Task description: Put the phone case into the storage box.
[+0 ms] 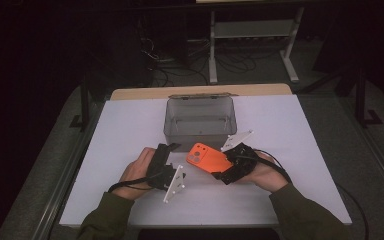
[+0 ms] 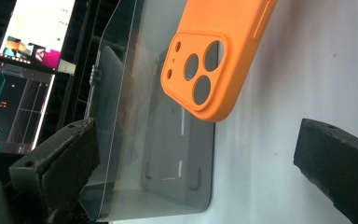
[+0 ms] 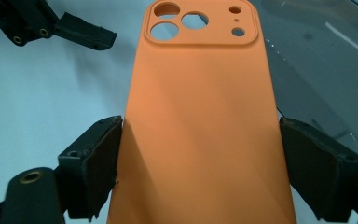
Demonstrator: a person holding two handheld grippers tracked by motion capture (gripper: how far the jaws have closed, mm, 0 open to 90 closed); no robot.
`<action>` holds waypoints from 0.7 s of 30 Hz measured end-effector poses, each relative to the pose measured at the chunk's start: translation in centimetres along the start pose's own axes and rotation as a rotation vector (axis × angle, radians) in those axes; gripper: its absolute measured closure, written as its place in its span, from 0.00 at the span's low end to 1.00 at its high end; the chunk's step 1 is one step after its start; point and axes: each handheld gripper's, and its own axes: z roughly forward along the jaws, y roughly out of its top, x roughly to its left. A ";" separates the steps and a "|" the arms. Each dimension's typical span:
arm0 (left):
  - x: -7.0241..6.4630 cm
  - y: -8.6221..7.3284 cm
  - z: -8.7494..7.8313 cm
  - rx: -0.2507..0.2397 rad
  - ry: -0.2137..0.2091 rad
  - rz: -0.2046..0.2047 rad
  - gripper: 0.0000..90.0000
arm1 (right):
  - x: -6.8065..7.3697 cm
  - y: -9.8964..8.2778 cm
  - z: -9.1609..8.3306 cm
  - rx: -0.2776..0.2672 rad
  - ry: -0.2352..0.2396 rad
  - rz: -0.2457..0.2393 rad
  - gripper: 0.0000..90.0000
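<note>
Black and unloaded, the left tongs (image 1: 172,148) sit at the left of the white desk (image 1: 130,125), their jaws standing apart with nothing between them, pointing toward the box; in the left gripper view the bare desk and the box corner fill the gap between the two jaws; this hand looks to be waiting rather than working. Just right of them, the orange silicone phone case (image 1: 207,157) is up off the desk, its camera cut-out end leading toward the left tongs and the box; the right gripper view shows the case (image 3: 200,116) running lengthwise between that gripper's jaws, each long edge pressed by a pad. Behind it, at the middle of the desk, stands the clear grey plastic box (image 1: 200,120), open at the top and, as far as I can tell, with nothing inside; the case is near its front wall but not over the rim. At the right, the right tongs (image 1: 227,165) are clamped on the case across its width. So, by my judgement, the pick-up is done; carrying the case over the rim, lowering it in and letting go are left, if the box is indeed where it goes.
</note>
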 end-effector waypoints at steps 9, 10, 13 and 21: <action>-0.4 0.6 0.0 -0.016 0.008 0.018 0.00 | 0.2 0.2 0.2 0.001 0.010 0.005 0.17; -0.5 0.7 0.0 -0.018 0.008 0.020 0.00 | 0.3 0.3 0.2 0.001 0.012 0.003 0.17; -0.5 0.8 0.0 -0.020 0.015 0.028 0.00 | 0.4 0.5 0.3 0.002 0.014 0.003 0.17; -0.5 1.1 -0.1 -0.025 0.031 0.042 0.00 | 0.7 1.0 0.5 0.003 0.022 -0.009 0.17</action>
